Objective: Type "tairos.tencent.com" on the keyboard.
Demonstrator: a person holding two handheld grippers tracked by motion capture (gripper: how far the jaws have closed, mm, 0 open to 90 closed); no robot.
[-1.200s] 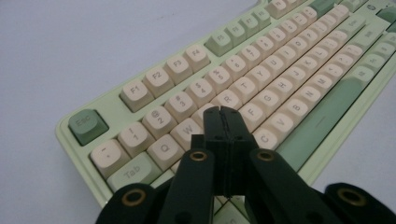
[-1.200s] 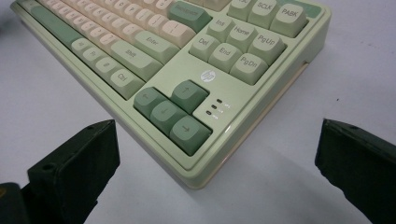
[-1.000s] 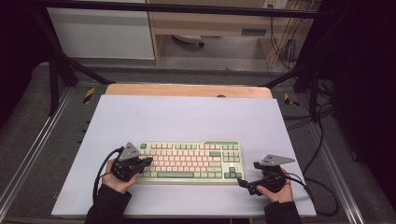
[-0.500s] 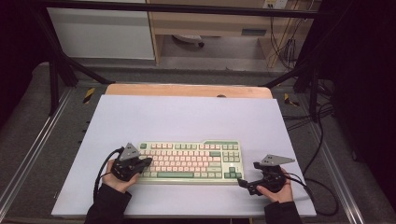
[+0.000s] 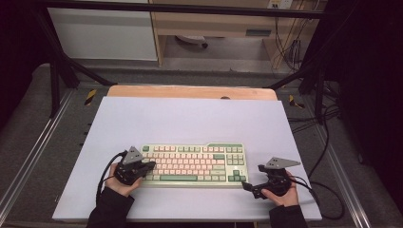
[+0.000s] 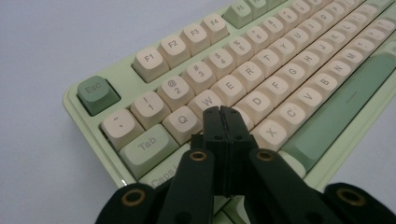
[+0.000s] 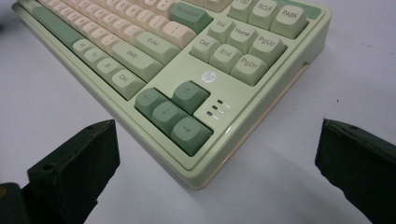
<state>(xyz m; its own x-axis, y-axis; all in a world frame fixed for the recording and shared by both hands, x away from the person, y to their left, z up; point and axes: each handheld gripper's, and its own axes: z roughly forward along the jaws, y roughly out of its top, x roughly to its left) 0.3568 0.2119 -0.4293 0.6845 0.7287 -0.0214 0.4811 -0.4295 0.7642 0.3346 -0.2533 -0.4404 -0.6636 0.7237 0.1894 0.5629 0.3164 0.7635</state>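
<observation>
- Left gripper (image 6: 223,114), jaws pressed together, tips over the A/S keys at the keyboard's (image 5: 192,164) left end.
- Right gripper (image 5: 248,186), jaws spread, sits just off the keyboard's right front corner.
- Keyboard's long axis runs left to right between both hands; left is nearer the keys.

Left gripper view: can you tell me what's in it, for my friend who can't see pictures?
The left gripper, its two black jaws pressed shut, points down at a green and cream keyboard, with the tips over the key row below Q and W. A dark green Esc key sits at the keyboard's corner, on a pale table.
</observation>
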